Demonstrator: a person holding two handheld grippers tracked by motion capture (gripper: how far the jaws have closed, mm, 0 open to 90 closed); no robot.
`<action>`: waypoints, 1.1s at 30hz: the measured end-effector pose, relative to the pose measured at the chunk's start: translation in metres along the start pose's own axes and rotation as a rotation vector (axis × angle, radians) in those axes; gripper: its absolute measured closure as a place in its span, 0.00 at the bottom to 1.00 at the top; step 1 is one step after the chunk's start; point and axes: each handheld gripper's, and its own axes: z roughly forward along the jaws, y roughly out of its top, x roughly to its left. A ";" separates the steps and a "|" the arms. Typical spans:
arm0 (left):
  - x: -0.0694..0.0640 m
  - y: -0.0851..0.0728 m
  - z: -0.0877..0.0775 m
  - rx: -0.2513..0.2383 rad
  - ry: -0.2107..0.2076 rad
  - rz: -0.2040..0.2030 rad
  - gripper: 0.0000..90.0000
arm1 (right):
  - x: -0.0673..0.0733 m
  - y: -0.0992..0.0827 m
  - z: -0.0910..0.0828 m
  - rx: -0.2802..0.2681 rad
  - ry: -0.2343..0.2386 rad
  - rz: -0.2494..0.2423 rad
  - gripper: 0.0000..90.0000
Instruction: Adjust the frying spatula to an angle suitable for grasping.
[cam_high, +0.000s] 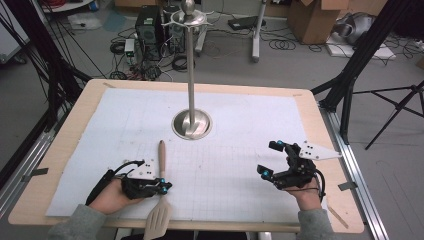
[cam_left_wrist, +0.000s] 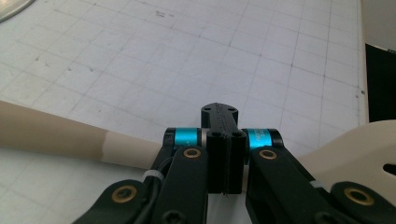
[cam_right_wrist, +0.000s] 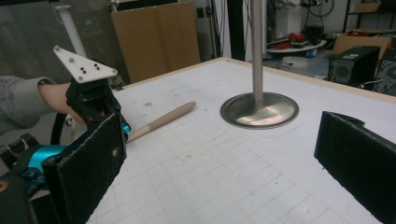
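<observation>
Left tool (cam_high: 162, 186) pinching wooden spatula (cam_high: 160, 200) mid-handle, blade toward the table edge, right tool (cam_high: 272, 159) spread wide

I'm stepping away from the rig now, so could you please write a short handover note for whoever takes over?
Left hand-held gripper: shut on the spatula, at the handle near the slotted blade.
Right hand-held gripper: open, holding nothing, above the mat's right side.
Spatula: across the table's near edge, handle pointing toward the metal stand, blade over the edge.
Done: spatula gripped.
Left: probably hanging it on the stand's hooks.
</observation>
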 end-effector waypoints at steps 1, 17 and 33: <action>0.000 -0.001 -0.001 -0.001 0.001 -0.001 1.00 | 0.000 0.000 0.001 0.000 0.004 -0.003 0.01; 0.052 -0.011 -0.030 -0.097 0.222 -0.150 1.00 | 0.005 -0.002 0.000 0.031 0.002 -0.007 0.01; 0.067 0.001 -0.005 -0.046 0.239 -0.125 1.00 | 0.009 -0.007 -0.017 0.028 -0.035 -0.005 0.01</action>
